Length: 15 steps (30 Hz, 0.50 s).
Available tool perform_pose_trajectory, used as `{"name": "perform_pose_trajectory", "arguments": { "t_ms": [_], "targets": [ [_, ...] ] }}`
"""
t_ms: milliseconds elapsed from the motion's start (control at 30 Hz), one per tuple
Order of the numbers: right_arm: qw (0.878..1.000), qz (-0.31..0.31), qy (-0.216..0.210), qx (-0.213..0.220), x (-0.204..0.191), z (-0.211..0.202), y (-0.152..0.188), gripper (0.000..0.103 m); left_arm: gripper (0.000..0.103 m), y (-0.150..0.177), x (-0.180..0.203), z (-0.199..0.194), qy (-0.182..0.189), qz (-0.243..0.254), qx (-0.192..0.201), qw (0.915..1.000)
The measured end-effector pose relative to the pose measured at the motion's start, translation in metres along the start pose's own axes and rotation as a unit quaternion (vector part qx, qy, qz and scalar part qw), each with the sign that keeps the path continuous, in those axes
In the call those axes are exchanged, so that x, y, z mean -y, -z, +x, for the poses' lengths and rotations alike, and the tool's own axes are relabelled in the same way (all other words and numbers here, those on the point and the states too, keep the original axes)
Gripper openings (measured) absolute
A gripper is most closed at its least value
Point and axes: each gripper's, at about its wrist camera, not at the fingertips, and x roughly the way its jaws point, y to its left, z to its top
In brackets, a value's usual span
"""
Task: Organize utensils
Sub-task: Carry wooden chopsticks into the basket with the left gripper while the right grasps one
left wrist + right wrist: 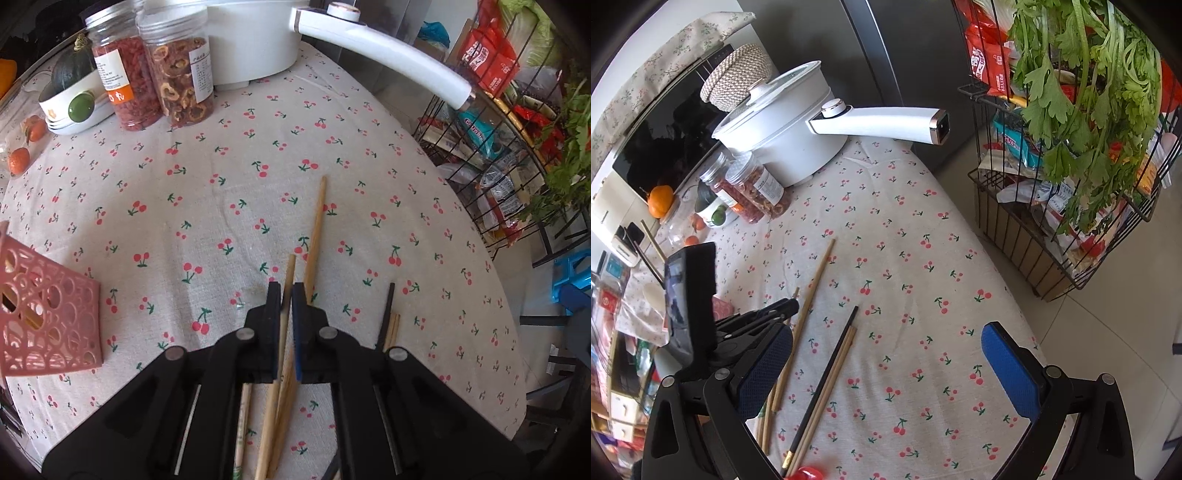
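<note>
Several wooden chopsticks lie on the cherry-print tablecloth (229, 192). My left gripper (287, 295) is shut on one wooden chopstick (288, 280), whose tip sticks out past the fingers. A longer wooden chopstick (317, 229) lies just to its right, and a black chopstick (387, 314) with wooden ones beside it lies farther right. A pink perforated utensil holder (48, 314) lies on its side at the left. My right gripper (886, 354) is open and empty above the cloth, over a black chopstick (827, 373) and wooden ones (812, 284). The left gripper (768, 314) shows at the left of the right wrist view.
A white electric pot (255, 40) with a long handle (388, 48) stands at the back, next to two jars of dried fruit (177, 66) and a squash in a bowl (70, 85). A wire rack (1052, 206) of packets and greens stands off the table's right edge.
</note>
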Motion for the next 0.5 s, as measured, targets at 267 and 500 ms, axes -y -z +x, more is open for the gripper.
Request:
{"name": "perform_pose_trajectory", "arguments": {
  "t_ms": [267,500],
  "targets": [
    [0.999,0.01,0.004,-0.031,-0.007,0.024,0.001,0.103,0.006,0.039,-0.013,-0.102,0.04,0.037,0.095,0.994],
    [0.999,-0.024,0.007,-0.046,-0.035,0.046,-0.001,0.103,0.006,0.074,-0.06,-0.167,0.052,0.018,0.159,0.9858]
  ]
}}
